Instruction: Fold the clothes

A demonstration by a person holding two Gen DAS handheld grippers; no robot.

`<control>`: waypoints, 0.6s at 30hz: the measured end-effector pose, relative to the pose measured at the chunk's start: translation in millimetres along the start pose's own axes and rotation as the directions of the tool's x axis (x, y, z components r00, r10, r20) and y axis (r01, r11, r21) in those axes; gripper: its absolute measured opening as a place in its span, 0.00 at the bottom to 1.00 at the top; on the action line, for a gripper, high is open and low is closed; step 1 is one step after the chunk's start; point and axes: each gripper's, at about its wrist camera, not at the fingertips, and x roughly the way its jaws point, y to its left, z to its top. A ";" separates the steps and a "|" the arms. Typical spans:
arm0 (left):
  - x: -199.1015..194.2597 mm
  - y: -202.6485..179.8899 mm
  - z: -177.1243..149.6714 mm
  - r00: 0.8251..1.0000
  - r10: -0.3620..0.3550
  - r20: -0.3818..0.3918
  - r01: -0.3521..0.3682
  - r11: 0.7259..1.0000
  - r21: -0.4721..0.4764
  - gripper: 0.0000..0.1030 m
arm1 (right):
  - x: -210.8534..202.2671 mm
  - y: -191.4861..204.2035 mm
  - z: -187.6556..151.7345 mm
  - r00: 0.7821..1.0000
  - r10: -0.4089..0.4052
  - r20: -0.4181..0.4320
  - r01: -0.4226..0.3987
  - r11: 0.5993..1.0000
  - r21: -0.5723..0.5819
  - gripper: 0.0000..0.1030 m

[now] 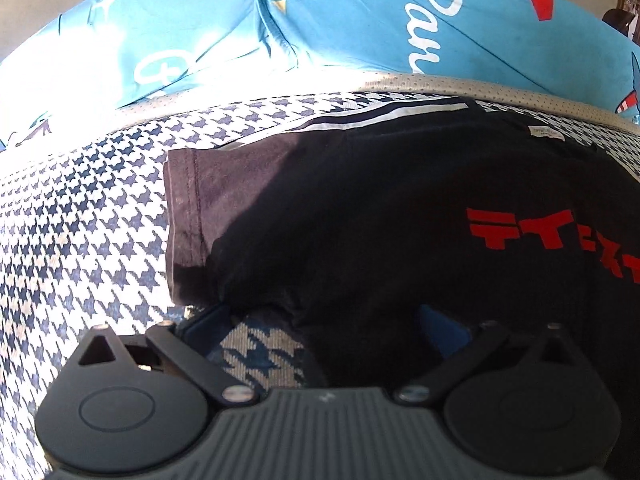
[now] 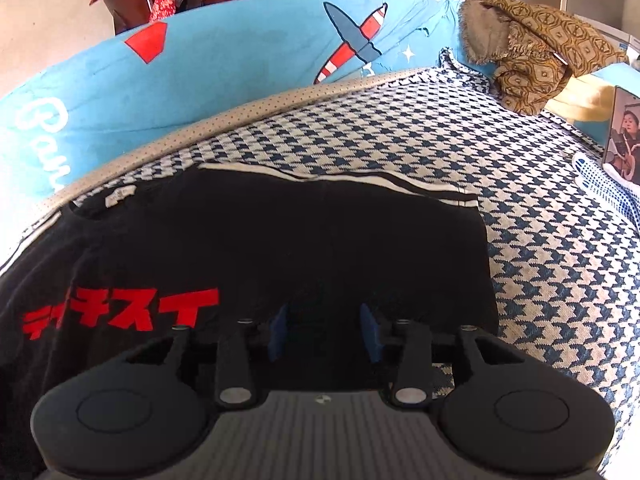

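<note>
Left wrist view: left tool (image 1: 320, 328) gapes wide astride the shirt (image 1: 360, 208) hem on the bed (image 1: 80, 220); right tool (image 2: 325, 332), fingers apart, straddles the opposite hem, likely for a symmetrical fold.

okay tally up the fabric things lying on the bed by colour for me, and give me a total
Black: 1, the black T-shirt with red lettering
Blue: 1, the blue airplane-print blanket
Brown-gold: 1, the patterned brown cloth
Blue-and-white: 1, the houndstooth cover underneath them
Total: 4

Red katakana on black shirt (image 2: 280, 248); "Par" on blue bedding (image 1: 440, 12).
</note>
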 end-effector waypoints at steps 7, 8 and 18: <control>-9.9 11.9 -5.4 0.999 -0.012 -0.038 0.011 0.999 -0.045 1.00 | -8.8 25.2 1.8 0.997 0.068 0.033 -0.066 0.996 -0.055 0.39; -11.6 13.6 -5.8 0.999 -0.022 -0.038 0.020 0.998 -0.051 1.00 | -8.9 30.2 1.6 0.996 0.083 0.027 -0.081 0.995 -0.058 0.39; -24.6 17.5 -10.8 0.998 -0.028 -0.052 0.027 0.999 -0.031 1.00 | -15.2 79.7 -0.2 0.968 0.250 0.017 -0.247 0.963 -0.108 0.39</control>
